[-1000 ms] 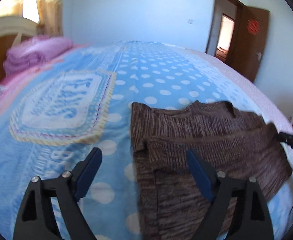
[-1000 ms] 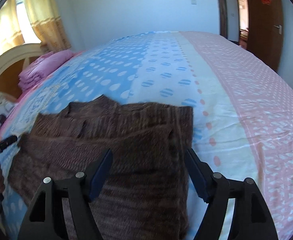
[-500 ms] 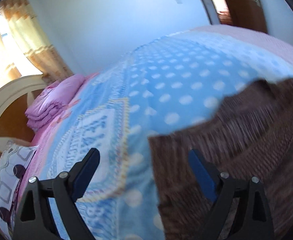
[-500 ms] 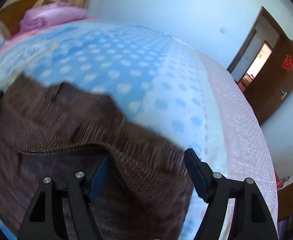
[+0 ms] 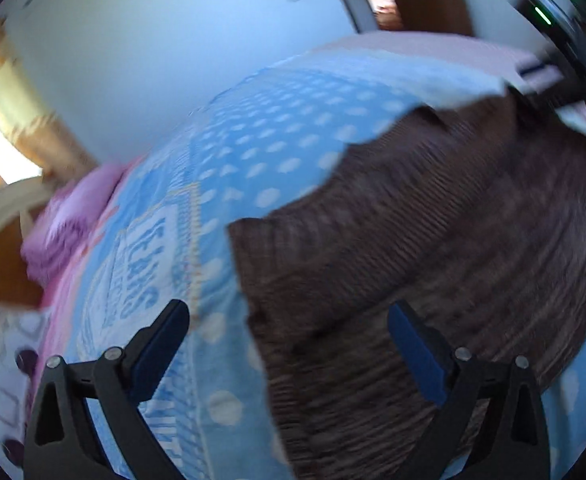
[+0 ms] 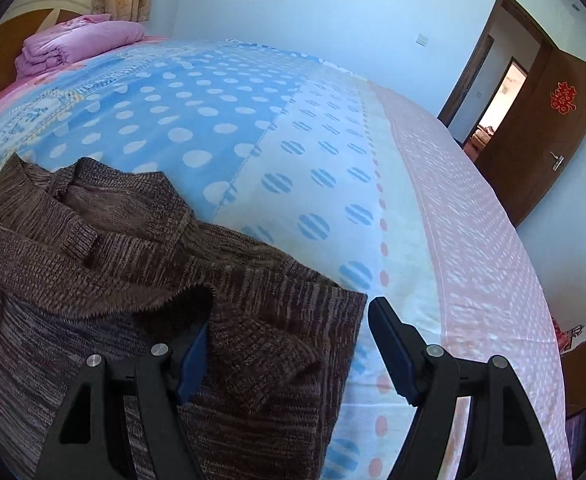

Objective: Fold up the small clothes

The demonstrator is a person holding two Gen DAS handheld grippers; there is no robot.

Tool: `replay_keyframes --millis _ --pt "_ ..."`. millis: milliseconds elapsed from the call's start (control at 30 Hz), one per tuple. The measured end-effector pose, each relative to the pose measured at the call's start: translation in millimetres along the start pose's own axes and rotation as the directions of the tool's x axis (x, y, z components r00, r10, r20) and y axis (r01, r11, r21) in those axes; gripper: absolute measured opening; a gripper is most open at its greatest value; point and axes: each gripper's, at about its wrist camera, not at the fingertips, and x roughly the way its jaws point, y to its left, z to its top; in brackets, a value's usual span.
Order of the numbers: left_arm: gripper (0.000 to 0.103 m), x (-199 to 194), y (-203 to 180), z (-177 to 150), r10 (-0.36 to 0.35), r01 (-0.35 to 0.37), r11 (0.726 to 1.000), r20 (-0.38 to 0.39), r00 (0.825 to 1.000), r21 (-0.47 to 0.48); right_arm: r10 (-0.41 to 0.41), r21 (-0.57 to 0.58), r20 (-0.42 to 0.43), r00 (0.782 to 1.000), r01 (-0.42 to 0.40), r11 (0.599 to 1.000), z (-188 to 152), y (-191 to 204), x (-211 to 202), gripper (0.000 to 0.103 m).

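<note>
A brown knitted sweater (image 5: pixel 413 240) lies on the blue polka-dot bedspread (image 5: pixel 273 140), partly folded. My left gripper (image 5: pixel 285 316) hovers over its left edge, its jaws opening wide. That edge runs between the fingers, and neither pad presses on it. In the right wrist view the sweater (image 6: pixel 93 248) fills the lower left, collar toward the far side. My right gripper (image 6: pixel 289 320) stands open over the sweater's right edge. A raised fold of knit hides part of its left finger (image 6: pixel 191 364). The right finger (image 6: pixel 389 344) is over bare bedspread (image 6: pixel 213 120).
A folded pink quilt (image 6: pixel 81 40) rests by the wooden headboard (image 6: pixel 9 40), and a patterned pillow (image 5: pixel 9 360) sits near it. An open brown door (image 6: pixel 553 128) is at the right. A pink dotted strip (image 6: pixel 473 220) runs along the bed's right side.
Both views have rolled and shifted sideways. The left jaws have spread wider over the sweater's left edge. In the right view, a fold of knit now stands against the left finger.
</note>
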Motion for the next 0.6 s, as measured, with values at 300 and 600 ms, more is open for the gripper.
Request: replay_keyframes --millis 300,600 --pt "0.103 56 2 39 0.168 -0.168 0.986 -0.038 0.985 0.006 -0.043 -0.008 0.032 0.999 0.043 0.999 29 -1 -1 0.074" --pt "0.103 73 66 56 0.127 -0.145 0.974 -0.113 0.985 -0.173 -0.030 0.084 0.054 0.998 0.026 0.996 40 -30 -2 0.074"
